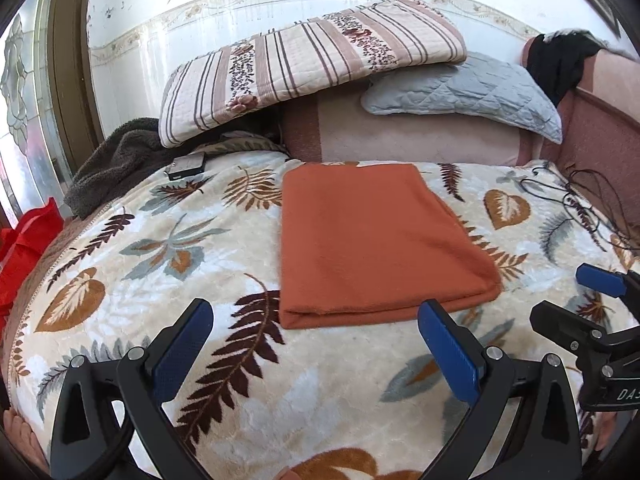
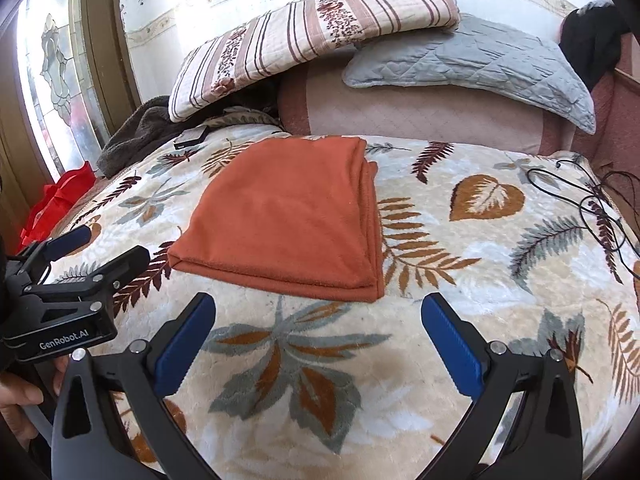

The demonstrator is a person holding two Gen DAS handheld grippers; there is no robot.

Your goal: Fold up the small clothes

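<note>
An orange cloth (image 1: 372, 240) (image 2: 288, 216) lies folded into a flat rectangle on a leaf-patterned blanket (image 1: 160, 248) (image 2: 460, 280) that covers the bed. My left gripper (image 1: 316, 308) is open just short of the cloth's near edge, with nothing between its blue pads. In the right wrist view the left gripper (image 2: 100, 248) shows at the left edge, beside the cloth's near left corner. My right gripper (image 2: 318, 300) is open too, empty, just in front of the cloth's near right corner. It also shows at the right edge of the left wrist view as the right gripper (image 1: 576, 300).
A striped pillow (image 1: 312, 68) and a grey quilted pillow (image 1: 468, 92) lean at the head of the bed. A black device (image 1: 186, 166) and a brown fleece (image 1: 116, 160) lie at the far left. Black cables (image 1: 580, 200) trail at the right. Red fabric (image 1: 24, 248) sits at the left edge.
</note>
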